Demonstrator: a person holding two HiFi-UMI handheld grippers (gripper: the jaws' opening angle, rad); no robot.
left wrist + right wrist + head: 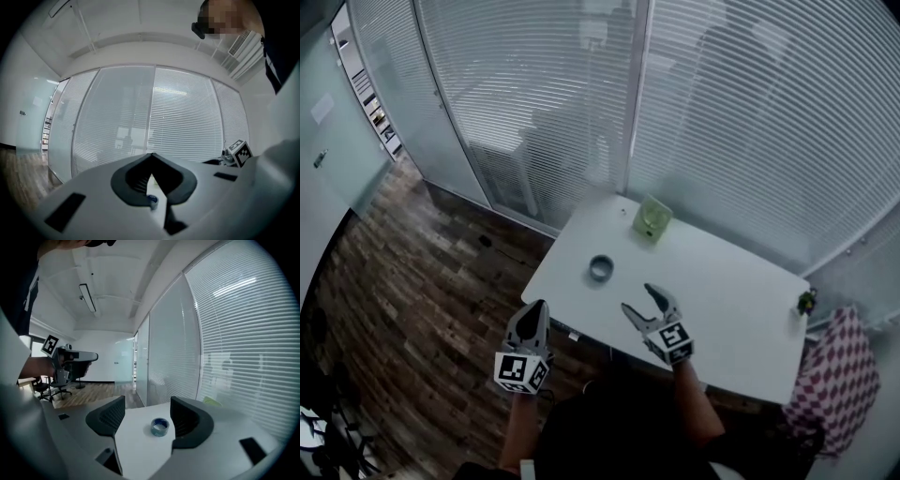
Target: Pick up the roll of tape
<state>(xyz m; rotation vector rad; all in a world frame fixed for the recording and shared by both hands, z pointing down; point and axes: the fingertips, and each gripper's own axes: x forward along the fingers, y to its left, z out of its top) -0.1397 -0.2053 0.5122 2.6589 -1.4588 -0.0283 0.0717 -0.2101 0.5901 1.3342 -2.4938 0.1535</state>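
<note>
Your roll of blue tape (600, 268) sits on the white rectangular worktop (727, 295), toward its left part and a little in from the near-left edge. It lies flat on one face with the open core pointing straight up. Being a round ring, it has no long side to line up with.

Your right claw (637, 298) hangs over the worktop on your side of the roll, its two dark jaws spread wide with nothing in them. In the right gripper view the right claw (147, 405) frames the roll (160, 427) in the gap, nearer the right jaw. The roll is ahead of the tips and touches neither jaw.

Your left claw (535, 307) is just off the worktop's near-left edge, over the brown wood-plank floor (412, 272). In the left gripper view its (151, 157) jaws are closed tip to tip and hold nothing. The roll (151, 201) shows only as a small blue spot in the slit beneath the tips, well ahead of them.

Beyond the roll, near the far edge, stands a pale green square container (652, 218), well apart from the tape. It also shows behind the right jaw in the right gripper view (213, 401). A small dark item (806, 301) sits at the right edge; what it is, you cannot tell.
</note>
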